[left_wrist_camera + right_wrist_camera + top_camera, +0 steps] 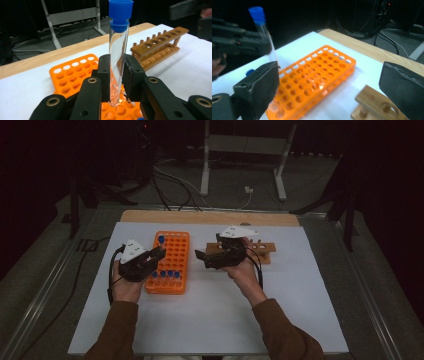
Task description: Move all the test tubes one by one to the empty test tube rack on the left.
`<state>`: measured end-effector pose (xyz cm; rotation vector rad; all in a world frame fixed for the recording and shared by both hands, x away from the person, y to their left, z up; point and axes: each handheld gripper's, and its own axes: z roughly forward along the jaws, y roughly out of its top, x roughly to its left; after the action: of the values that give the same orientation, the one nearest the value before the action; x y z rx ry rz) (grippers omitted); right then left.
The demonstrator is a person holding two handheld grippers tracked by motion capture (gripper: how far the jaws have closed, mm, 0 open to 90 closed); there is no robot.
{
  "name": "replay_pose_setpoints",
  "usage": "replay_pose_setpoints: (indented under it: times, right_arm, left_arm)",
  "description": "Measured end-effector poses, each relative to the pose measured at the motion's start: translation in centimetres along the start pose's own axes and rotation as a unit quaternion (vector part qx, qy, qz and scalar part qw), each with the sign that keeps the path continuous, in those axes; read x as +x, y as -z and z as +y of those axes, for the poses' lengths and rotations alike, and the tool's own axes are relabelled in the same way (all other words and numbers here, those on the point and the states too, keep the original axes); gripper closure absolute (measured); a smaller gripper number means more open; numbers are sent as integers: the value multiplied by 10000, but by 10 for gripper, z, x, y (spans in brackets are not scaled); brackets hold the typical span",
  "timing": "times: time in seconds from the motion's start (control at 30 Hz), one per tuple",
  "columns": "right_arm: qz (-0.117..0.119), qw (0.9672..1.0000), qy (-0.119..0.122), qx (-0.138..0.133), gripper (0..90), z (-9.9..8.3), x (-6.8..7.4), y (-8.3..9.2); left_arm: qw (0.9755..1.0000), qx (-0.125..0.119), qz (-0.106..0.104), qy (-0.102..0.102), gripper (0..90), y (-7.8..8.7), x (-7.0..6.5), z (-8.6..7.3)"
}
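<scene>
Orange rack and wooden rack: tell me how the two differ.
The orange rack is a bright plastic grid with many rows of holes; the wooden rack is brown and shows a single row of holes along its top bar. The orange rack holds blue-capped tubes in its near rows, while the visible holes of the wooden rack stand empty. The orange rack lies toward the left tongs, the wooden rack toward the right tongs. Both rest on the white table surface.

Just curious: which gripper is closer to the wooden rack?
Right. The right gripper hovers right beside the wooden rack; the left gripper is over the orange rack.
</scene>
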<state>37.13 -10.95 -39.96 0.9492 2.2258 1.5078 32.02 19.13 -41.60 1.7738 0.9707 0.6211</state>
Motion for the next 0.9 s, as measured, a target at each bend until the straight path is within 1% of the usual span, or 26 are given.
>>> replay_pose_setpoints:
  times: [0.07,0.23,0.3,0.43,0.53,0.6,0.73,0.87,0.9]
  right_arm:
    - [-77,10000,38,32,30,-4,-3,3]
    - [-153,9999,-72,13,30,-13,-12,13]
    - [-185,9998,-92,3,30,-16,-15,18]
    - [-377,9993,-10,7,30,-22,-20,29]
    - [-473,9989,-28,-19,30,-27,-24,39]
    - [-504,9987,-85,-61,29,-31,-28,47]
    - [-566,9983,-123,-81,30,-38,-33,60]
    - [-615,9979,-169,-123,30,-43,-37,71]
    - [-634,9977,-176,-130,30,-45,-38,73]
  left_arm:
    - [10000,-6,56,67,781,4,4,-4]
    - [9997,-29,137,190,780,13,12,-13]
    - [9997,-20,161,203,781,16,14,-16]
    - [9995,-13,201,245,780,23,16,-24]
    - [9993,6,224,300,780,27,19,-32]
    - [9991,32,206,378,780,29,20,-38]
    - [9988,76,175,446,780,30,19,-53]
    - [9987,48,73,493,780,29,16,-64]
    - [9988,74,46,477,779,28,15,-66]
